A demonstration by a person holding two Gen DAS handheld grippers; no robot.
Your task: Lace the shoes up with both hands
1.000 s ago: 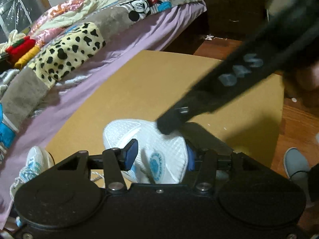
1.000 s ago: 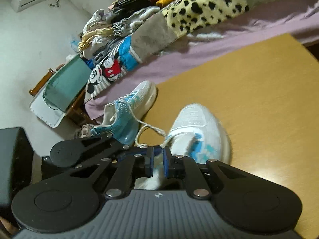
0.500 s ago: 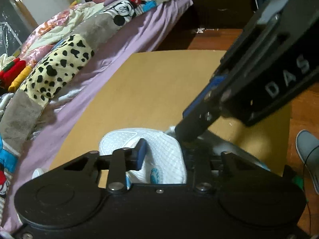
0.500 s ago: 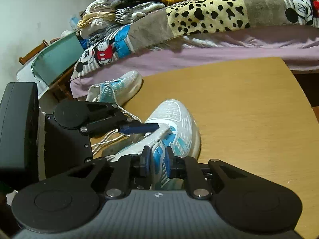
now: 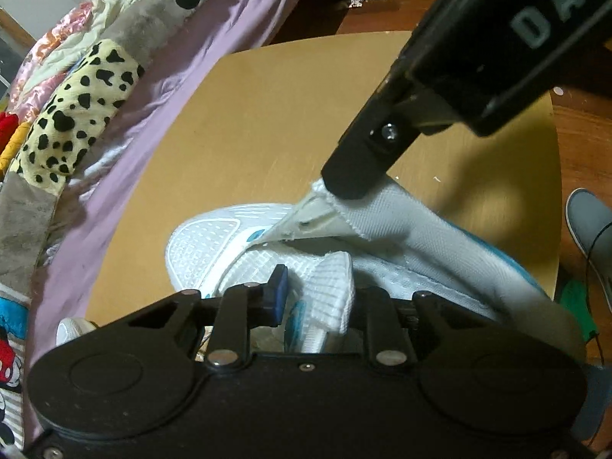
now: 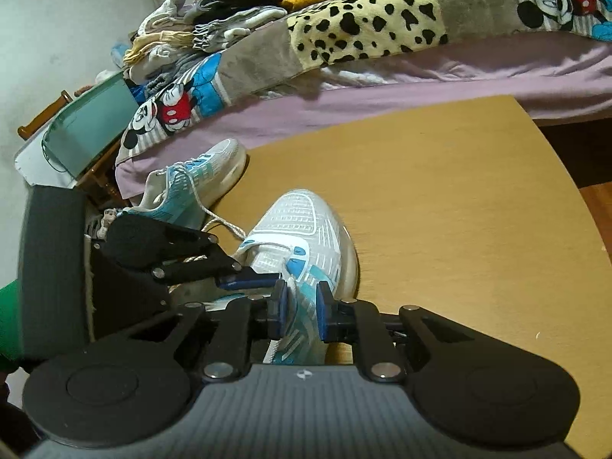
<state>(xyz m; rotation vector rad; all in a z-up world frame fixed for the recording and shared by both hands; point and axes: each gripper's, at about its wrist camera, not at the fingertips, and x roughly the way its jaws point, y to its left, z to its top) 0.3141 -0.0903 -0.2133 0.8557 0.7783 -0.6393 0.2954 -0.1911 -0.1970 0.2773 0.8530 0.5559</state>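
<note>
I see white-and-blue mesh sneaker [image 6: 306, 237] on tan wooden tabletop [image 6: 459, 210] beside purple-sheeted bed [image 6: 420, 80]. Right gripper [image 6: 299, 308] pinching sneaker's eyelet flap; left gripper [image 5: 317, 292] spread wide around white tongue [image 5: 331, 287].

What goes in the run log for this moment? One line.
right hand-held gripper clamps eyelet flap | left hand-held gripper straddles tongue, grip unclear | white shoe on table

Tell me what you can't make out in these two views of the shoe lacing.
- Left wrist view: one finger of the left tongs sits behind the shoe tongue, so their grip is unclear.
- Right wrist view: the lace runs behind the left tongs; its end is hidden.
- Left wrist view: the second shoe shows only its toe past the tongs' body.
</note>
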